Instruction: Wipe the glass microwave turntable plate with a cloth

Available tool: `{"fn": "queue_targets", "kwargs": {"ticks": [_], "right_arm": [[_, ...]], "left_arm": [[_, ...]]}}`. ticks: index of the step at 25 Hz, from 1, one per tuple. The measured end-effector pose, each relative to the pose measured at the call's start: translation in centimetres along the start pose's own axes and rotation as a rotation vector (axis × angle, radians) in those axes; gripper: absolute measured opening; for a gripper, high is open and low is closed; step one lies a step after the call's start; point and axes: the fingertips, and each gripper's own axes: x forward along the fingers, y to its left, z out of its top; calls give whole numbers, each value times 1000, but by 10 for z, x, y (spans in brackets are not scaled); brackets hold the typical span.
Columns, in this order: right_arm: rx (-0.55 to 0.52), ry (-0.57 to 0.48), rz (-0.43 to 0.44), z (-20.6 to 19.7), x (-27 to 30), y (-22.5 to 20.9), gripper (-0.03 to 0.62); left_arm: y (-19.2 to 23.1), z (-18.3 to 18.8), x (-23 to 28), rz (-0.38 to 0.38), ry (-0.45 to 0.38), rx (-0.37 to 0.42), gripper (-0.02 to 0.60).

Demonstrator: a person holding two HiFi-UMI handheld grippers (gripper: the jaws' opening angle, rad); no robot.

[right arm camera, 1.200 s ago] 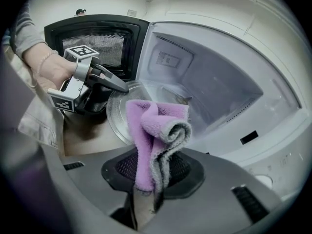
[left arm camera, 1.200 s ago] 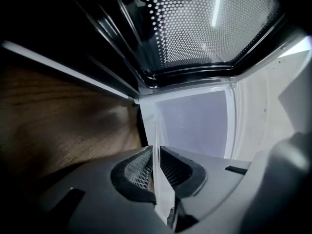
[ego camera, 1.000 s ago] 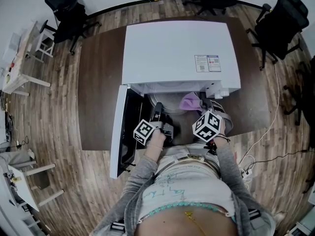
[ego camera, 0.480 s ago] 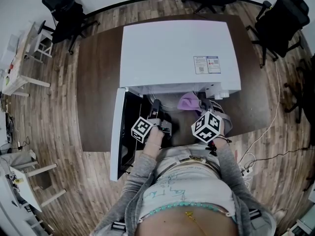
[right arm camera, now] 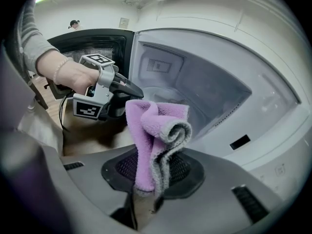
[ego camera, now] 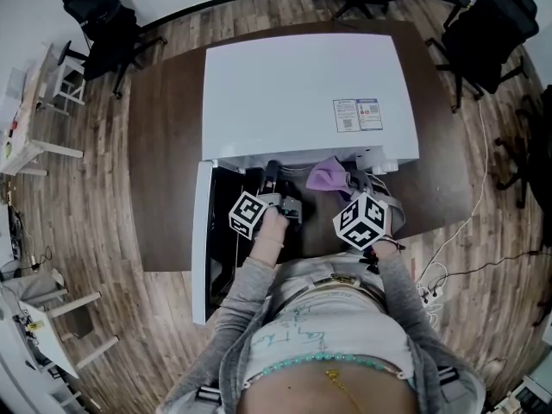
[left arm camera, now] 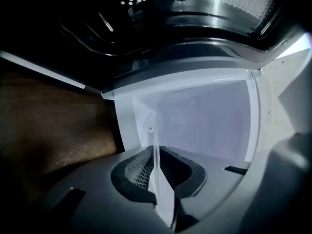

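At the open mouth of the microwave (ego camera: 302,93), centre of the head view, the left gripper (left arm camera: 156,152) has just tightened slightly. It is clenched on the glass plate (left arm camera: 164,199), seen edge-on as a thin clear sheet between its jaws. Compared with a second ago, this gripper sits higher in the frame, closer to the cavity. The right gripper (right arm camera: 153,167) grasps the bunched purple cloth (right arm camera: 151,126), which is apart from the glass. Judgement: wiping not yet begun.
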Motion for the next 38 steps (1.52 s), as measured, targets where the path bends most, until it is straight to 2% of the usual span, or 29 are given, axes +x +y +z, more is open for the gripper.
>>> {"fn": "queue_targets", "kwargs": {"ticks": [11,13,16,22,24,28,30,32,35,38], "right_arm": [[47,0,15,-8,0,-5,114],[54,-3,17,-8,0,-5,113],[73,-12,25,-6,1,-4,112],[83,-23,26,-5,-1,-5,114],[85,-20,26,-6,-2,-4,114],[96,-21,31,-9,-1,-4,114],[108,-30,37,-9,-1,-5,114],[118,-40,40,-8,-1,-5,114],[124,-48,39,-6,1,-6,114],[131,-61,39,-2,0,-6,114]], "left_arm": [[-12,6,24,33,-5,63,44],[-13,4,22,64,27,136,44],[-14,0,20,126,84,290,66],[-18,-2,20,200,183,613,118],[-19,-1,20,219,202,693,141],[-22,0,20,237,206,708,154],[-20,3,18,274,204,740,160],[-19,5,16,289,208,781,193],[-17,9,14,284,202,800,198],[-27,13,10,262,186,872,201]]}}
